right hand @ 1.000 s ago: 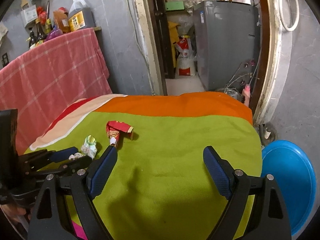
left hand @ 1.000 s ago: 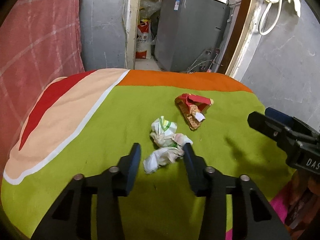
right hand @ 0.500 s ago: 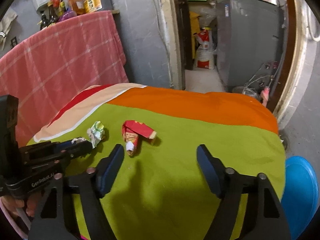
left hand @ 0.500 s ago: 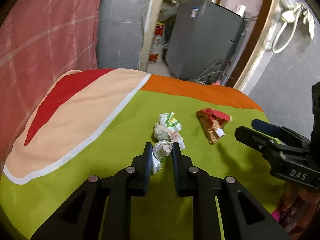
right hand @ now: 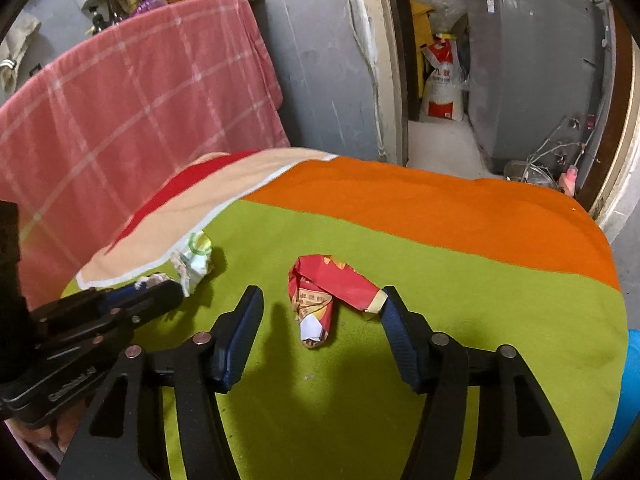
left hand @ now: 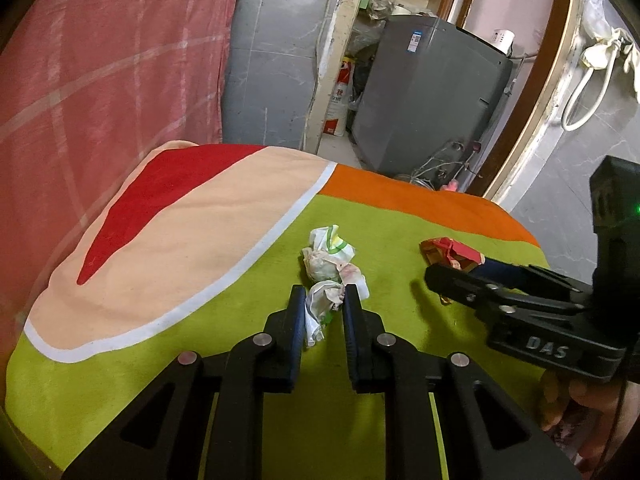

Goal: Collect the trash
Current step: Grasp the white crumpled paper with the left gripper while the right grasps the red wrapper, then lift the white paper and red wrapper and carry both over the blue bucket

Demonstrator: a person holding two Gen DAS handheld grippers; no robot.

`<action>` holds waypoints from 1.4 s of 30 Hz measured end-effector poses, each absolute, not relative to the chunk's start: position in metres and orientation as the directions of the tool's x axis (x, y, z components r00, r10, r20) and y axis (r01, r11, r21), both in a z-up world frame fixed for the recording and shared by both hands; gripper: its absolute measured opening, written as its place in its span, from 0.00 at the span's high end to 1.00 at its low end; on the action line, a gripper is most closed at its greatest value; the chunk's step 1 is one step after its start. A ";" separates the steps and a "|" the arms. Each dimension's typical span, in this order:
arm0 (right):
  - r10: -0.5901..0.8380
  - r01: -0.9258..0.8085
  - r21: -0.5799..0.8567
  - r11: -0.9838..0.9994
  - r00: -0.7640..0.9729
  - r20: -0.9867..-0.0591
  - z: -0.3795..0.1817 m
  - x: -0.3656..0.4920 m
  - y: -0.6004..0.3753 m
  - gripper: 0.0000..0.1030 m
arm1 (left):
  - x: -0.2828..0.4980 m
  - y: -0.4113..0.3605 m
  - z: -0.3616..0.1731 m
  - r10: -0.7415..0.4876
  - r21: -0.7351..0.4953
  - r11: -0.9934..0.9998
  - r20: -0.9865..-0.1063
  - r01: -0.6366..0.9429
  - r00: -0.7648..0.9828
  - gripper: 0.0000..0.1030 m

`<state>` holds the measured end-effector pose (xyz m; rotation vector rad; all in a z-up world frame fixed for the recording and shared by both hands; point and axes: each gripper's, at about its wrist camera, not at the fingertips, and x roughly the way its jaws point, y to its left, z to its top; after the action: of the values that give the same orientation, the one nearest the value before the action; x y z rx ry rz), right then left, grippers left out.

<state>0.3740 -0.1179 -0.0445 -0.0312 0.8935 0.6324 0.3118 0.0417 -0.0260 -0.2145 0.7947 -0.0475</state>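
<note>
Cramped grey-walled room, doorway ahead with a grey appliance and a red-and-white sack beyond. Worktop under a fleece cover: lime green, orange band at the far edge, cream and red patch to the left. Pink checked cloth hanging behind, bottles on a ledge above it.

Left tool pressed onto a crumpled white paper wad, both pads squeezing its sides. Second wad, white with green print, just past the fingertips, touching or nearly touching the pinched one; cannot tell if joined.

Right tool half spread and closing around a crushed red wrapper. Wrapper between the pads, right pad at or just short of its folded corner, left pad clear of it. Not yet gripped.

Handling, as a guess: all three pieces light, soft, springy; likely to crush under the pads, not slip. Wrapper bent in an L, best taken across the thick middle fold, not the loose white end nearest the tool. Fleece possibly snagging low fingertips.

Nearby: the two tools close side by side, left tool just left of the right one. Blue basin off the right edge, low down, perhaps for the trash. Nothing between pads and wrapper.
</note>
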 end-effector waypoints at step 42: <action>0.275 -0.240 0.140 0.961 0.890 -0.363 0.029 0.218 -0.310 0.79 | 0.249 -0.120 0.032 -0.369 -0.207 0.929 -0.434 0.307 0.822 0.86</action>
<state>0.2181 -0.3097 0.0286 0.0919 0.3901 0.2675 0.2495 -0.1196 0.0320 -0.1299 0.4873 -0.3607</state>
